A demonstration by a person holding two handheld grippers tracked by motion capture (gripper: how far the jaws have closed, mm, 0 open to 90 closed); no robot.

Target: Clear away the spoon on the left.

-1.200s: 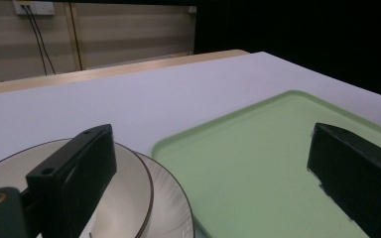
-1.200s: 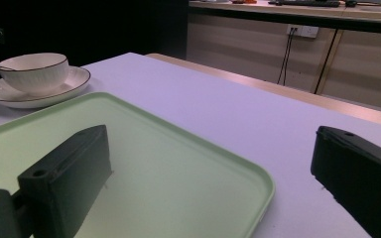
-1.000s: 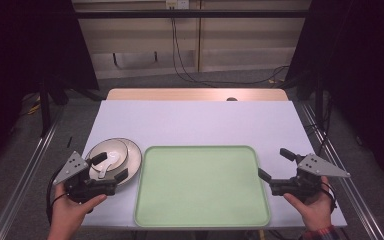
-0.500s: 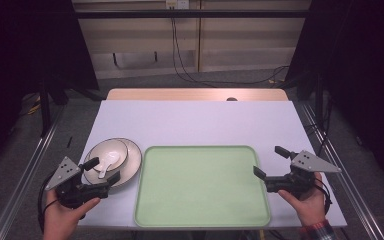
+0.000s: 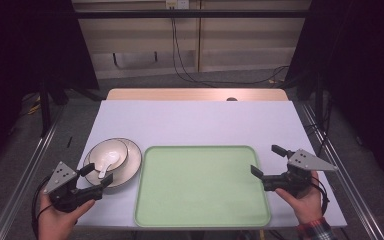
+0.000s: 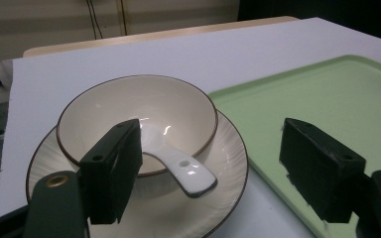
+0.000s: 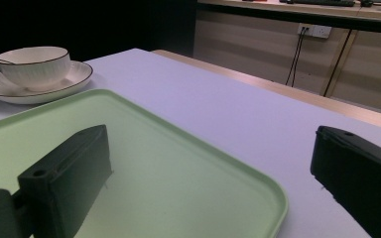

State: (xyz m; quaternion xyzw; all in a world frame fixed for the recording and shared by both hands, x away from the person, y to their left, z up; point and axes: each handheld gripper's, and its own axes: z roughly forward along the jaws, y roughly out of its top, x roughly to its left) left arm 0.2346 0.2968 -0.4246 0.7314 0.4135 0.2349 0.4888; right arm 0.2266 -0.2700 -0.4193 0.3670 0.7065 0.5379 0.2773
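My left claw (image 5: 96, 177) has drawn back toward me and now sits released at the near rim of the plate (image 5: 130, 167), jaws spread before the bowl (image 6: 139, 116) and its spoon (image 6: 186, 173). My right claw (image 5: 266, 166), also released, has shifted a little over the tray's (image 5: 200, 200) right edge. Nothing is gripped yet; I judge the plate is next.

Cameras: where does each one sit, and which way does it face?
High view: above the person's side, facing forward and down on the table; both hands and grippers show.
Left gripper view: rides the left gripper, facing the bowl, spoon and plate; open fingers show.
Right gripper view: rides the right gripper, facing across the green tray; open fingers show.
All share the tray and bowl.
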